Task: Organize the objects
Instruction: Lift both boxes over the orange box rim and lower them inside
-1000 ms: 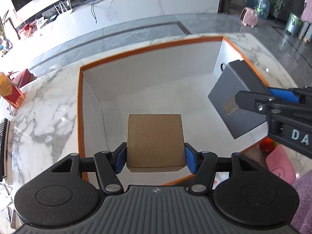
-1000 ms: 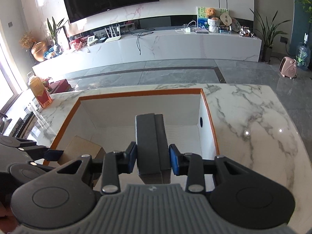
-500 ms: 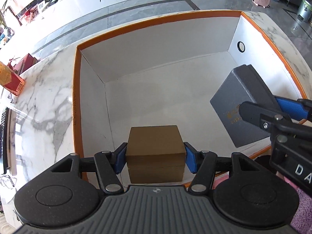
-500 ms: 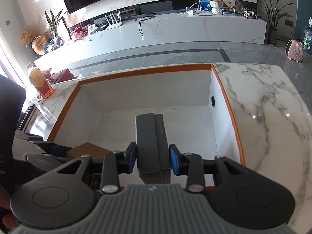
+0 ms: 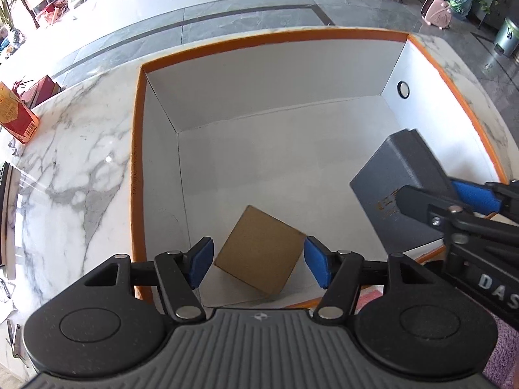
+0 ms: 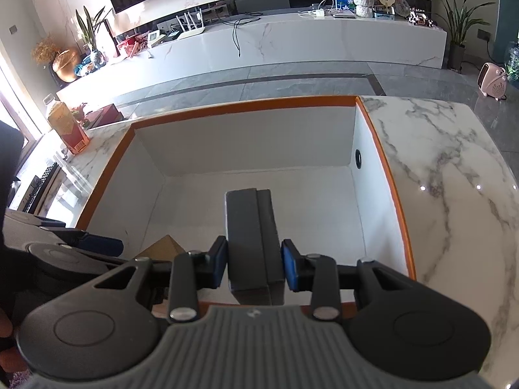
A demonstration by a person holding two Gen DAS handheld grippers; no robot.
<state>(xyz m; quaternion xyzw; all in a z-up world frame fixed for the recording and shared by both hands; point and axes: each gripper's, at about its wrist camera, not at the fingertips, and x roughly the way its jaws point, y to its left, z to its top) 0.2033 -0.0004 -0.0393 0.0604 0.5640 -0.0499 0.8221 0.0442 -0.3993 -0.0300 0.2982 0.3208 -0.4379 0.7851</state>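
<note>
Orange-rimmed bin (image 5: 138, 149) on the marble bench (image 5: 74, 168). Left gripper (image 5: 258, 261) — jaws spread, above the bin's near edge; brown box (image 5: 259, 249) lies skewed on the bin floor. Right gripper (image 6: 254, 267) — jaws pinching the grey box (image 6: 251, 236) over the bin.

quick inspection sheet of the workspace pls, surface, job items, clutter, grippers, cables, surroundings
surface: white marble table, grey veins.
job's things: big orange-rimmed box, white inside; brown cardboard box lying askew on its floor at the near left; dark grey box held above the floor.
clutter: red-labelled bottle on the table's left end.
grippers: left gripper open, pads clear of the brown box; right gripper shut on the grey box.
cables: black cord hanging over the TV bench.
surroundings: TV bench, potted plants, pink heater, grey tile floor.
</note>
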